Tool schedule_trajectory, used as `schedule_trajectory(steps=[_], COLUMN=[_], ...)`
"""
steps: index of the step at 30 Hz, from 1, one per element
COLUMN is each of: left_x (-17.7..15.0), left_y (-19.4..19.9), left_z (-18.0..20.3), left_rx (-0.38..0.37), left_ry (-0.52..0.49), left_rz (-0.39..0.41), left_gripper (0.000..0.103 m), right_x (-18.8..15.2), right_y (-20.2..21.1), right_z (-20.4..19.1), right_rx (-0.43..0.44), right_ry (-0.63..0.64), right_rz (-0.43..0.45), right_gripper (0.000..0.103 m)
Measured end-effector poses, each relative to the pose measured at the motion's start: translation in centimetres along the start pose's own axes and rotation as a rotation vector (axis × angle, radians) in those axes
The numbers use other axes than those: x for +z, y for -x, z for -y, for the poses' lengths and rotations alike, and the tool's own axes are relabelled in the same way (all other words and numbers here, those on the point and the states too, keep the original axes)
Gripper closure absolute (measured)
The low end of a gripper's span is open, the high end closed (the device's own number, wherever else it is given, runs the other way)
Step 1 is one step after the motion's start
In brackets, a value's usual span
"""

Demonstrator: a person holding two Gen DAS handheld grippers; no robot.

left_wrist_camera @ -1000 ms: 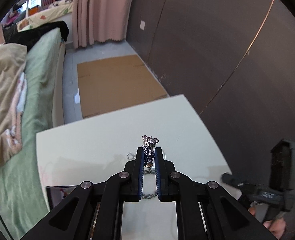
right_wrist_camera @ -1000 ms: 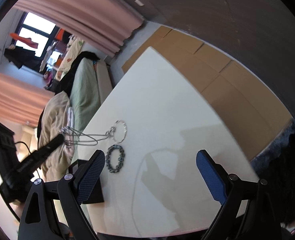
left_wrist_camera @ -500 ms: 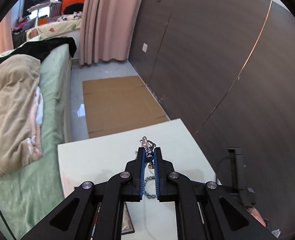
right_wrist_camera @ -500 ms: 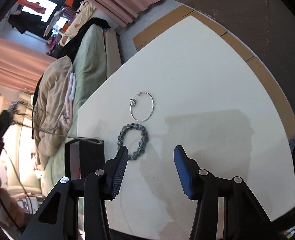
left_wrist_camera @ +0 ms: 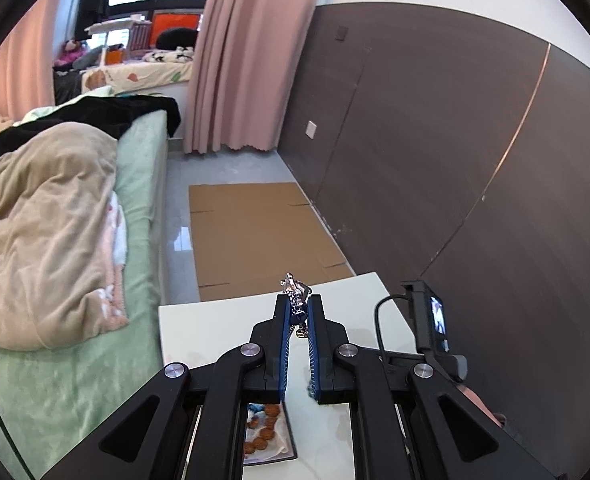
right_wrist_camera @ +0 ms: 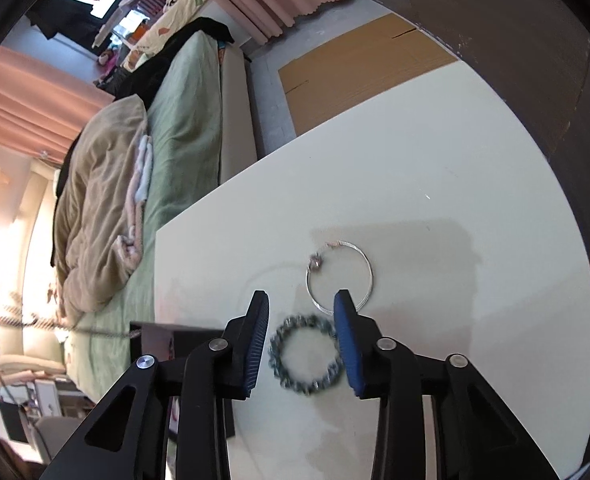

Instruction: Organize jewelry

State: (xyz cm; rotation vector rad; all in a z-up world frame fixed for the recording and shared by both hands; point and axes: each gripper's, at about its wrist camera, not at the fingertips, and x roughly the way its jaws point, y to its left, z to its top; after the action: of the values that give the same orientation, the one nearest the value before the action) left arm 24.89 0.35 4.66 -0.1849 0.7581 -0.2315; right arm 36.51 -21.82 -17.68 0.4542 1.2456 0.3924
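Two bracelets lie on the counter (right_wrist_camera: pixel 435 184): right hand-held gripper (right_wrist_camera: pixel 301 342) spread over the beaded bracelet (right_wrist_camera: pixel 306 354); left hand-held gripper (left_wrist_camera: pixel 296 332) pinching a chain (left_wrist_camera: pixel 295 300).

Silver bangle (right_wrist_camera: pixel 339 277); grey-green beaded bracelet (right_wrist_camera: pixel 305 354); white table (right_wrist_camera: pixel 455 184); blue claw pads (right_wrist_camera: pixel 345 338)

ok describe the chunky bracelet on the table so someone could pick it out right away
On the white table beside the green bed, look just ahead of the right claw, whose open jaws frame it. The chunky bracelet is a small grey-green ring of thick links lying flat. Its neighbour, the thin wire bangle just beyond, is a bare silver hoop with a small charm.
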Motion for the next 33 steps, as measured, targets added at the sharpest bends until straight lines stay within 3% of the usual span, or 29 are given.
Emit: schedule_trajectory(steps=[8, 15, 24, 33], left_x=[-1.0, -1.9, -3.7, -6.2], left_y=[0.5, 0.1, -1.9, -4.1], left_z=[-1.9, -2.6, -2.6, -3.0], left_rx=[0.024, 0.031, 0.039, 0.102], left_ry=[0.039, 0.053, 0.056, 0.062], left_rz=[-0.010, -0.034, -0.097, -0.146], left_gripper=[0.095, 0.095, 0.095, 0.095], right_x=[1.5, 1.9, 1.0, 0.0], right_y=[-3.1, -4.1, -2.5, 2.8], right_z=[-1.0, -0.9, -0.5, -3.0], right_rx=[-0.086, -0.150, -0.075, 0.040], right_ry=[0.033, 0.044, 0.018, 0.073], right_rz=[-0.043, -0.041, -0.024, 0.058], right_gripper=[0.077, 0.096, 0.097, 0.097])
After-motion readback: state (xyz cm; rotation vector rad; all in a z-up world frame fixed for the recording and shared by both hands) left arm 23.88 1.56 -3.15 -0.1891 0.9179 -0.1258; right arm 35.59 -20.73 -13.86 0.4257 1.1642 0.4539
